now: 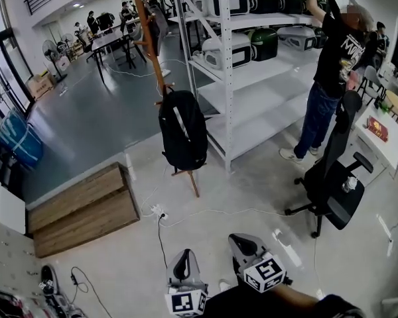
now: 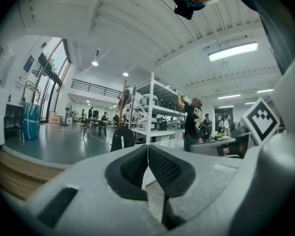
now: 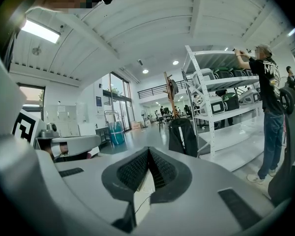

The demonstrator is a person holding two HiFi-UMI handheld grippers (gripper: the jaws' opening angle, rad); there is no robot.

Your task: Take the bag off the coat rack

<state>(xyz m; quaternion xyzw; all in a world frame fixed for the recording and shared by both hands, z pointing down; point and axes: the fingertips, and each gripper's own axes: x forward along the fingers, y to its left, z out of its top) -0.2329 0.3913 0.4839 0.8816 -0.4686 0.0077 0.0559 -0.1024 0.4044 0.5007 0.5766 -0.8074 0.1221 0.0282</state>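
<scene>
A black backpack with a white stripe hangs on a wooden coat rack in the middle of the floor. The backpack shows small and far off in the left gripper view, and a little larger as the backpack in the right gripper view. My left gripper and right gripper are low at the bottom of the head view, well short of the rack. Both are shut with nothing between the pads. Each gripper points roughly level toward the rack.
A white metal shelf unit with helmets stands right of the rack. A person reaches up at it. A black office chair is at the right, a wooden platform at the left. Cables and a power strip lie on the floor.
</scene>
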